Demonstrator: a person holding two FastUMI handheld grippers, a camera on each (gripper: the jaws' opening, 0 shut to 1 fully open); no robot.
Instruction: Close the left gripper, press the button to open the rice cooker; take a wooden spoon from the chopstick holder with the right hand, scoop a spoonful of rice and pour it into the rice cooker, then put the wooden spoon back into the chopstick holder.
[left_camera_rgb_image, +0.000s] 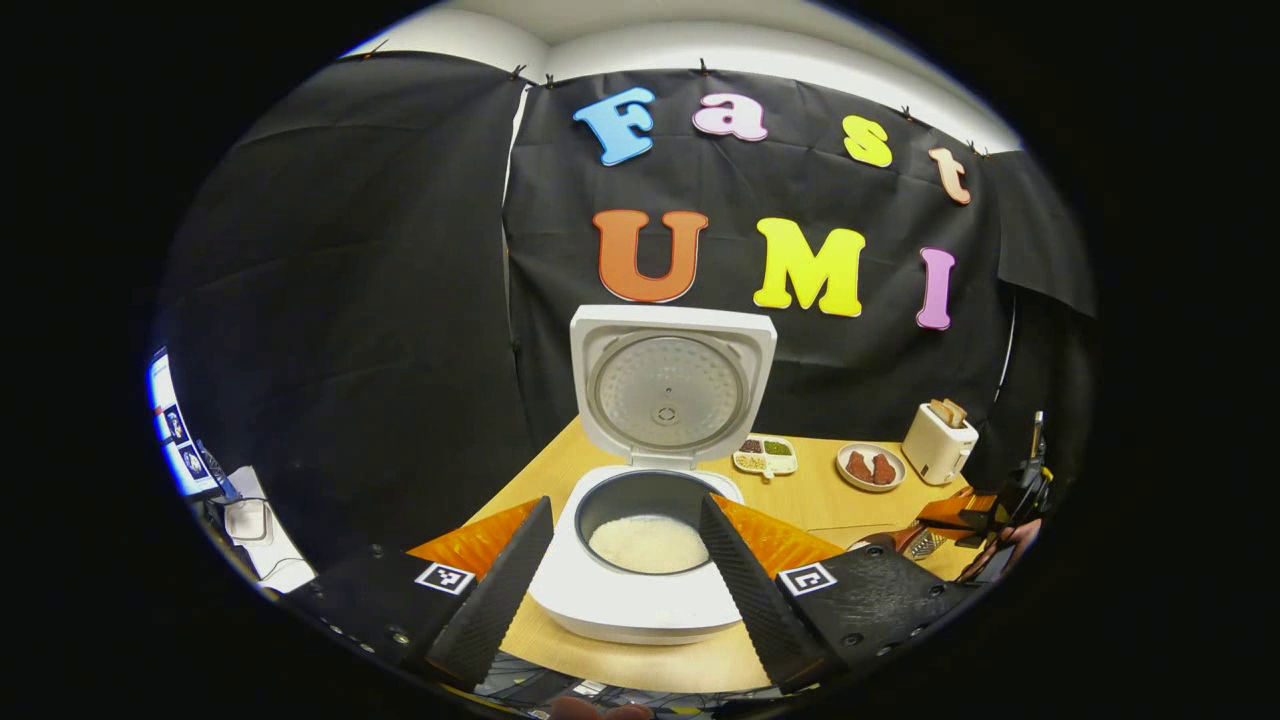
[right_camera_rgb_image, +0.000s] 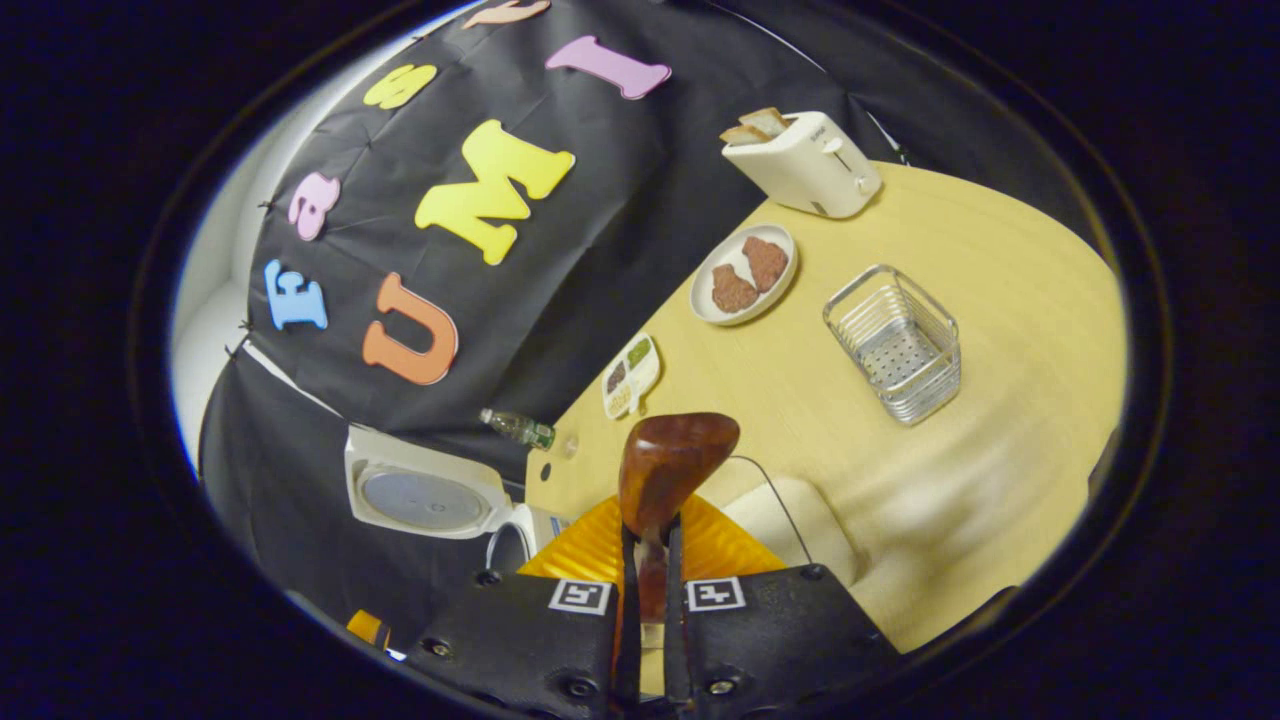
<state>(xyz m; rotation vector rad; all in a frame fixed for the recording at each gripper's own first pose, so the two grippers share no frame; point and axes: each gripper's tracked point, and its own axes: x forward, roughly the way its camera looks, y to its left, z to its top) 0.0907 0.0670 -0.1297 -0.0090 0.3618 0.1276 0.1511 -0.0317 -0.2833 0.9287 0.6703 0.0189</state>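
Note:
The white rice cooker (left_camera_rgb_image: 640, 600) stands open right in front of my left gripper (left_camera_rgb_image: 625, 505), its lid (left_camera_rgb_image: 670, 385) upright and white rice (left_camera_rgb_image: 648, 543) in the dark inner pot. The left gripper's fingers are spread wide, one on each side of the pot, with nothing between them. In the right gripper view my right gripper (right_camera_rgb_image: 650, 535) is shut on the handle of a brown wooden spoon (right_camera_rgb_image: 675, 458), whose bowl points up over the table. The wire chopstick holder (right_camera_rgb_image: 895, 345) stands farther off at the right. The open cooker (right_camera_rgb_image: 425, 492) sits at the lower left.
On the wooden table (right_camera_rgb_image: 1000, 260) are a plate of brown meat pieces (right_camera_rgb_image: 745, 273), a white toaster with bread (right_camera_rgb_image: 805, 160), a small divided dish (right_camera_rgb_image: 630, 375) and a lying bottle (right_camera_rgb_image: 518, 428). A pale blurred container (right_camera_rgb_image: 790, 525) lies just under the spoon.

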